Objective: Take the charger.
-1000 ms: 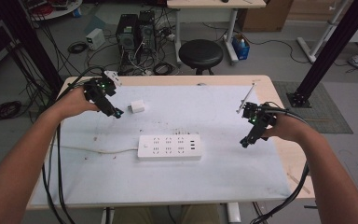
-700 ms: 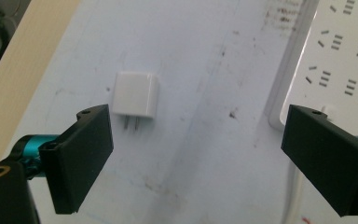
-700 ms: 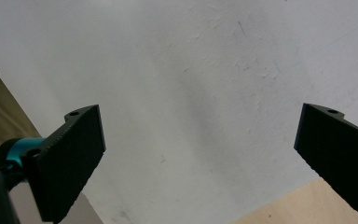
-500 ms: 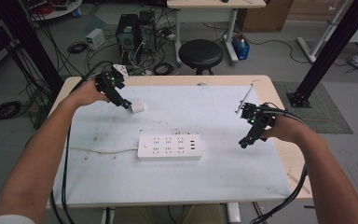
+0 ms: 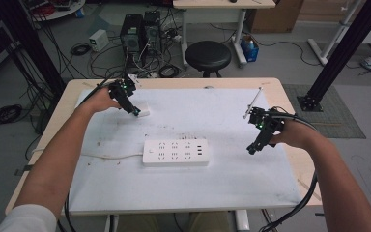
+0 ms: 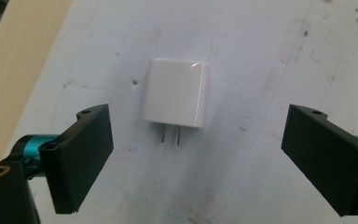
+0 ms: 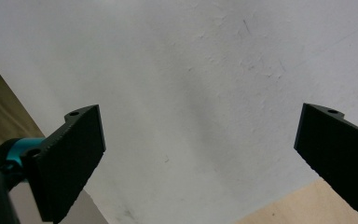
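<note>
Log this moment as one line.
left gripper: open over charger | right gripper: open, idle | power strip: untouched

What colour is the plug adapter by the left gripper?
White, clearest in the left gripper view: plug adapter.

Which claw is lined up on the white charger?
The left claw: its open jaws flank the charger lying flat on the mat, prongs toward the camera. The right claw is open over bare mat.
</note>
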Demonstrator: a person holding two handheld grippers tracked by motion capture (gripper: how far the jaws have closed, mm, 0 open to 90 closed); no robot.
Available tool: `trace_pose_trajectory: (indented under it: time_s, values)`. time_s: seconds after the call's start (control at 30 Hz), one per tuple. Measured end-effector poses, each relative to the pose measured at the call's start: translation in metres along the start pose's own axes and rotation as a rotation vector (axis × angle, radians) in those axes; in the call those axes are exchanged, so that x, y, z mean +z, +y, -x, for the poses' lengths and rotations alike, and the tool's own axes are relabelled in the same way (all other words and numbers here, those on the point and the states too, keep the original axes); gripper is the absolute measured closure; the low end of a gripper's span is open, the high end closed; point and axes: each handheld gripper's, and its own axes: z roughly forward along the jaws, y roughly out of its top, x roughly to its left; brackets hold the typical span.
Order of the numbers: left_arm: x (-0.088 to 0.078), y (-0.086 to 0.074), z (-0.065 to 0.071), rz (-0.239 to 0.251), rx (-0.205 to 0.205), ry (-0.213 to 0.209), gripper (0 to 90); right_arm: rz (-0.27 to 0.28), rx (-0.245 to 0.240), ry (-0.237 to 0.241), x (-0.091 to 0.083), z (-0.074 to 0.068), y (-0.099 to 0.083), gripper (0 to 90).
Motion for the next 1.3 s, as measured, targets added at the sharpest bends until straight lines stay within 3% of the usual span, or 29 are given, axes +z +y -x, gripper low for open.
trace_pose_trajectory:
  time_s: [0.37, 0.57, 0.73, 1.0, 1.3]
  values:
    - [0.036, -0.001, -0.008, -0.016, -0.009, -0.038, 9.0, -0.012, -0.006, 0.008, 0.003, 0.000, 0.003, 1.1]
    - [0.055, -0.002, -0.012, -0.034, -0.039, -0.062, 9.0, -0.012, 0.009, 0.014, 0.003, 0.000, 0.004, 1.1]
    - [0.063, -0.004, -0.011, -0.065, -0.029, -0.075, 15.2, -0.011, -0.001, 0.016, 0.003, 0.001, 0.004, 1.1]
    - [0.065, -0.007, -0.015, -0.042, -0.061, -0.103, 20.0, -0.020, -0.014, 0.019, 0.006, 0.002, 0.006, 1.1]
    - [0.060, -0.012, -0.020, -0.006, -0.082, -0.104, 41.9, -0.031, -0.015, 0.014, 0.008, 0.003, 0.007, 1.1]
